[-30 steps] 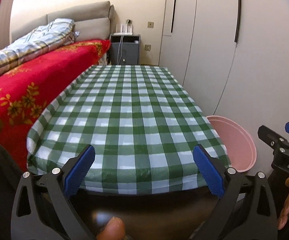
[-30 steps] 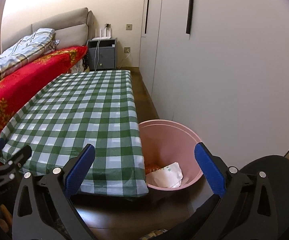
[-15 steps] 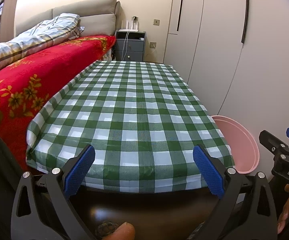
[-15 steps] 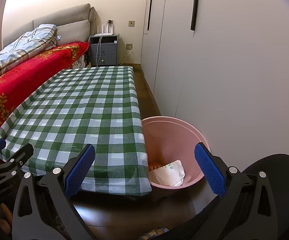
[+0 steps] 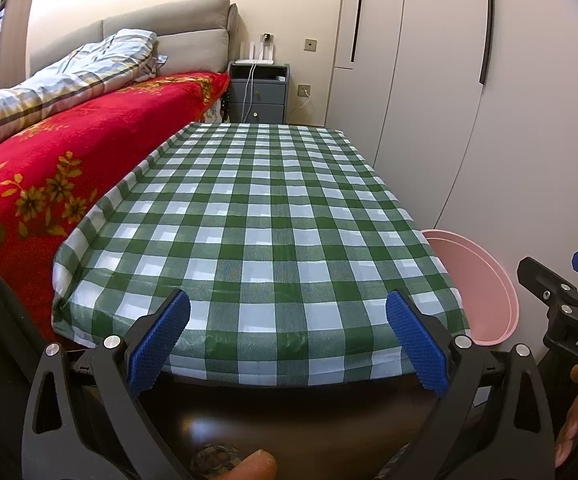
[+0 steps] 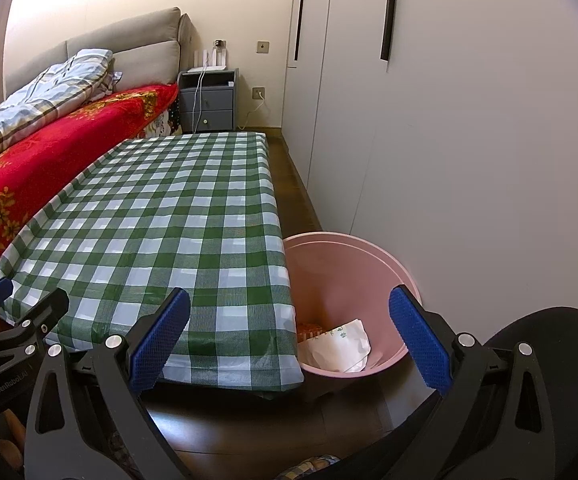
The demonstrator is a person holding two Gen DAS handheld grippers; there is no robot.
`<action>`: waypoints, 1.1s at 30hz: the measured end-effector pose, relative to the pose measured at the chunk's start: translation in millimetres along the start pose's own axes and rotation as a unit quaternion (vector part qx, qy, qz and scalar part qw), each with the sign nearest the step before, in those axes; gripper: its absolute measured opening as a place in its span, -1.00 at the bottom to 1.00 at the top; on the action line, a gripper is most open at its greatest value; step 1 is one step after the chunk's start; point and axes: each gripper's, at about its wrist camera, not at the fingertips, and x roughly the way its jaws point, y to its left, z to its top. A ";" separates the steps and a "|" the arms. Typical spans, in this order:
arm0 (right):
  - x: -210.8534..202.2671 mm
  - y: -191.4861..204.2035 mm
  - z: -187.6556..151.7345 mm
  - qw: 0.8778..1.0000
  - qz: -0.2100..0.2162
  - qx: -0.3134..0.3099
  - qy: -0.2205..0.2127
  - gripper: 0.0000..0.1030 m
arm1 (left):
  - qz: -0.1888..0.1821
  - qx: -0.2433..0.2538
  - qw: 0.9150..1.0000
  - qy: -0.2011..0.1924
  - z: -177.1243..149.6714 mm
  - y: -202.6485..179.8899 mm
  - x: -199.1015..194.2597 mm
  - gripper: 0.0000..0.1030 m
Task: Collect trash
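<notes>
A pink bin (image 6: 353, 276) stands on the floor at the right end of a low table with a green-and-white checked cloth (image 5: 257, 216). White crumpled paper (image 6: 339, 346) and an orange packet (image 6: 309, 328) lie inside the bin. Only the bin's rim (image 5: 485, 276) shows in the left wrist view. My left gripper (image 5: 287, 338) hangs open over the table's near edge, nothing between its blue pads. My right gripper (image 6: 289, 338) is open too, above the table's near right corner and the bin. The checked cloth (image 6: 157, 232) carries nothing that I can see.
A bed with a red floral blanket (image 5: 69, 148) runs along the table's left side. A grey nightstand (image 6: 207, 100) stands at the far end. White wardrobe doors (image 6: 449, 120) line the right. A narrow strip of dark wooden floor (image 6: 293, 188) runs between table and wardrobe.
Both views have tilted up a little and drawn back slightly, so the table and bin sit lower in frame. Both grippers stay open and hold nothing.
</notes>
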 end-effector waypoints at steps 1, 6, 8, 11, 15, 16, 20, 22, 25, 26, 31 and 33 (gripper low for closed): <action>0.0 0.1 0.0 1.000 0.000 0.000 0.000 0.90 | 0.000 0.000 1.000 0.000 0.1 -0.1 -0.1 0.85; 0.0 -0.2 0.0 1.000 0.000 0.000 0.000 0.90 | 0.000 -0.001 1.000 -0.001 0.1 0.0 -0.3 0.85; -0.4 0.0 0.0 1.000 0.000 0.001 0.000 0.90 | 0.000 -0.001 1.000 -0.002 0.9 -0.7 -1.2 0.85; -0.3 0.1 0.0 1.000 0.000 0.000 0.000 0.90 | 0.000 0.000 1.000 -0.002 1.3 -0.8 -1.5 0.85; 0.0 -0.3 0.0 1.000 0.000 0.000 0.000 0.90 | 0.000 0.001 1.000 -0.003 2.1 -1.7 -2.3 0.85; -0.2 -0.3 0.0 1.000 0.000 0.000 0.000 0.90 | -0.001 0.001 1.000 -0.003 2.1 -1.8 -2.2 0.85; 0.0 -0.1 -0.2 1.000 0.000 0.001 0.000 0.90 | -0.001 0.002 1.000 -0.004 2.9 -2.4 -2.8 0.85; -0.1 -0.2 -0.1 1.000 0.000 0.001 0.000 0.90 | -0.002 0.003 1.000 -0.003 3.2 -2.2 -3.1 0.85; -0.1 -0.4 -0.3 1.000 0.000 0.000 0.000 0.90 | -0.001 0.002 1.000 -0.004 3.4 -2.5 -3.0 0.85; -0.4 -0.5 -0.6 1.000 0.000 0.000 0.000 0.90 | -0.001 0.002 1.000 -0.004 3.4 -2.7 -2.8 0.85; 0.4 -0.1 -0.4 1.000 0.000 0.002 0.001 0.90 | -0.003 0.007 1.000 -0.003 3.2 -3.5 -3.7 0.85; 0.6 -0.5 -0.4 1.000 0.000 0.001 0.000 0.90 | -0.003 0.007 1.000 -0.003 3.2 -3.4 -3.4 0.85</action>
